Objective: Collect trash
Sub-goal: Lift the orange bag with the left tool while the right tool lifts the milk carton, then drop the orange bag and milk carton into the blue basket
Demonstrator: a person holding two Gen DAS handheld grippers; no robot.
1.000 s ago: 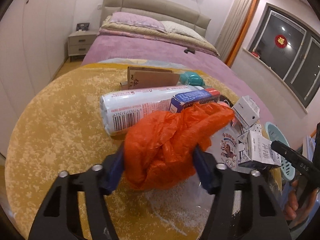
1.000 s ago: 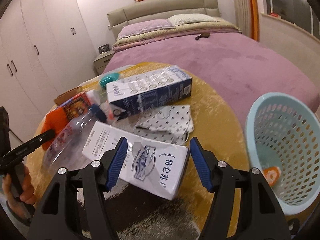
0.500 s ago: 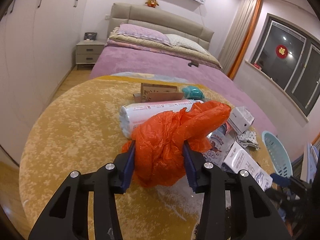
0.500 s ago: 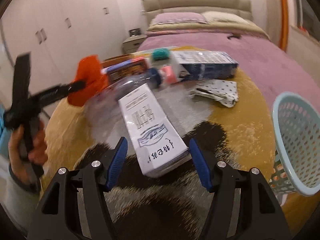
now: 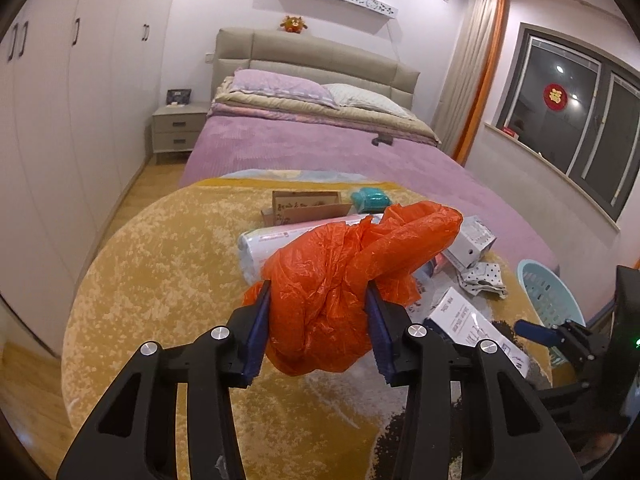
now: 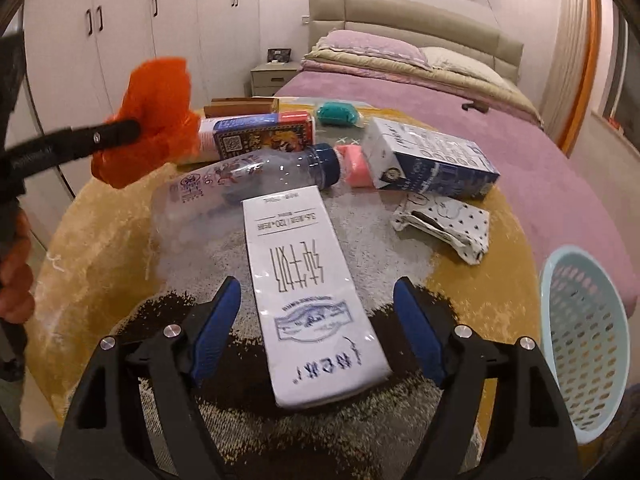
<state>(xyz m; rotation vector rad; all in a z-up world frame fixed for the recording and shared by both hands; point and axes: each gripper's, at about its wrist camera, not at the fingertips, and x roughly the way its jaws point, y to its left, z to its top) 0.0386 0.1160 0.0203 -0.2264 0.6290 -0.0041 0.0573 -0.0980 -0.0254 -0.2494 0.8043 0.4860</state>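
Clamping the crumpled orange plastic bag [image 5: 340,280] between its fingers, lifted above the yellow rug [image 5: 160,272], the left gripper [image 5: 318,328] should carry it over to the pale blue basket [image 6: 588,344] before releasing, while the right gripper [image 6: 316,332] hangs wide open astride the white carton [image 6: 308,292], gripping nothing.

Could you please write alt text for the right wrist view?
The open right gripper straddles a white rectangular milk carton lying on a round yellow rug, amid a clear plastic bottle and boxes. The left gripper holds a crumpled orange plastic bag.
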